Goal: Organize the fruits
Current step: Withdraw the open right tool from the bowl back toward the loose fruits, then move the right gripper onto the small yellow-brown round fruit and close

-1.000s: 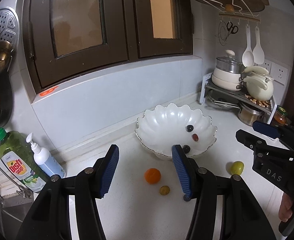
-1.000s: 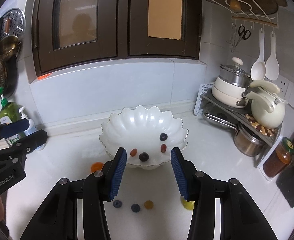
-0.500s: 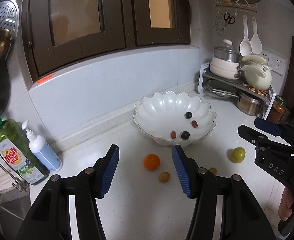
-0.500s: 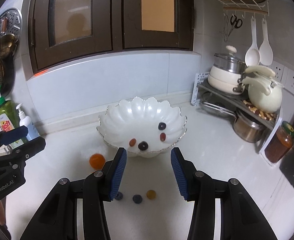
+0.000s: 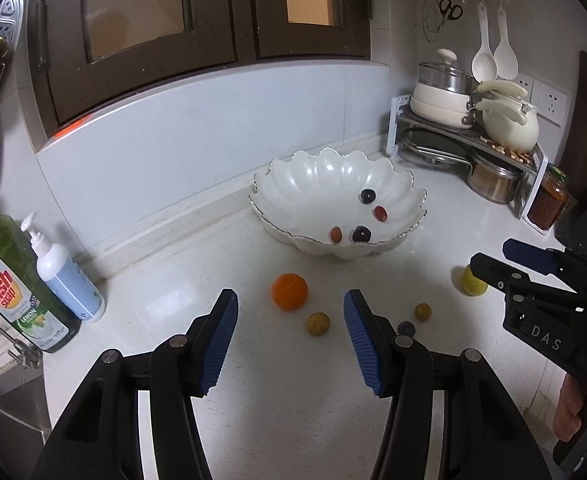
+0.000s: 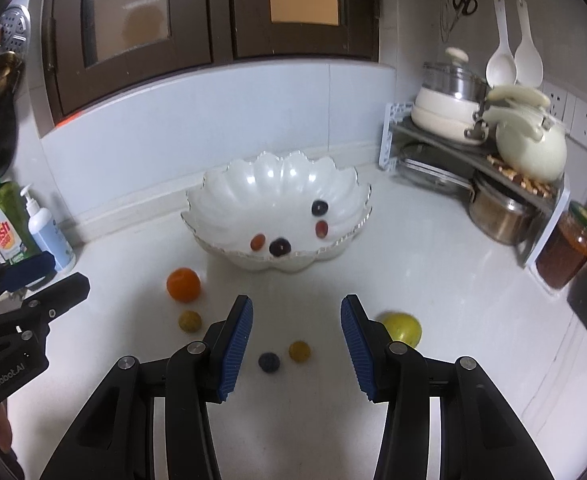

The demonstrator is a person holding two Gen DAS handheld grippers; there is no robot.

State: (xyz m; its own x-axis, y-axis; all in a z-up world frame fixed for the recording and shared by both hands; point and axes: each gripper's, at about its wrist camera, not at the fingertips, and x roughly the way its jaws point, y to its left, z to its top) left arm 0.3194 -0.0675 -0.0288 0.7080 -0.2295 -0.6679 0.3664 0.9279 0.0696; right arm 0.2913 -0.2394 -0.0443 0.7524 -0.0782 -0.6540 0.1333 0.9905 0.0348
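Left claw [image 5: 289, 340] open, empty, above worktop [image 5: 293, 420]. Orange [image 5: 289, 291] and small yellow fruit [image 5: 318, 323] loose ahead of it. Scalloped bowl [image 6: 229, 204] behind holds four small dark and red fruits. Right claw [image 6: 296, 347] open, empty; blueberry [image 6: 269, 362] and amber berry [image 6: 299, 352] between its fingers, lemon [image 6: 403, 328] just right.

Four grapes [image 6: 280, 247] in bowl [image 6: 229, 196]; five fruits [image 6: 183, 279] outside.

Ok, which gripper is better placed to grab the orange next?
Left. The orange lies just ahead of the open left gripper; the right gripper faces the blueberry instead.
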